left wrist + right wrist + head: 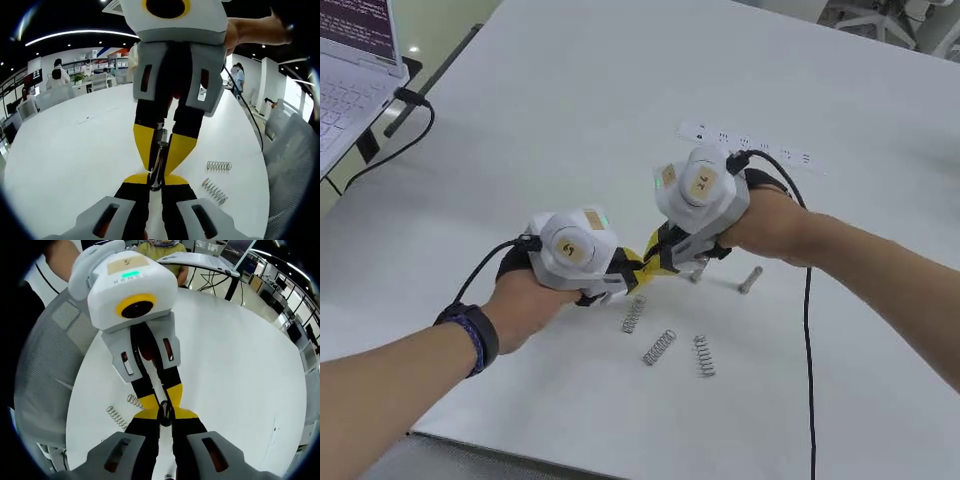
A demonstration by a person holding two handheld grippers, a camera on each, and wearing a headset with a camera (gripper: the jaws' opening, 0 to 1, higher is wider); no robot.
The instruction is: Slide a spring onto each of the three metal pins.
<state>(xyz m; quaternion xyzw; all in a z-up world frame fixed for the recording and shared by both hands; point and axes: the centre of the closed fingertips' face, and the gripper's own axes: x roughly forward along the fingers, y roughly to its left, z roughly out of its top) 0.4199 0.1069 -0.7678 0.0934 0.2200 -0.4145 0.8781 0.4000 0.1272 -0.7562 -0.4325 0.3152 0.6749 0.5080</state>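
My two grippers meet tip to tip above the white table [560, 120]. The left gripper [636, 274] comes in from the left, the right gripper [662, 258] from above right. A thin metal pin [160, 150] stands between the right gripper's yellow fingers [180, 150], and its lower end sits between my left gripper's [156, 181] tips. Both look shut on it. The right gripper view has my right gripper [165, 416] nose to nose with the left one. Three loose springs [633, 314] [659, 347] [704, 355] lie just below. A second pin [750, 279] rests to the right.
A white power strip [745, 145] lies behind the grippers. At the far left are a laptop [350, 60] and a black cable [415, 115]. The table's front edge [520, 450] runs close below the springs. Another small metal piece [698, 268] sits under the right gripper.
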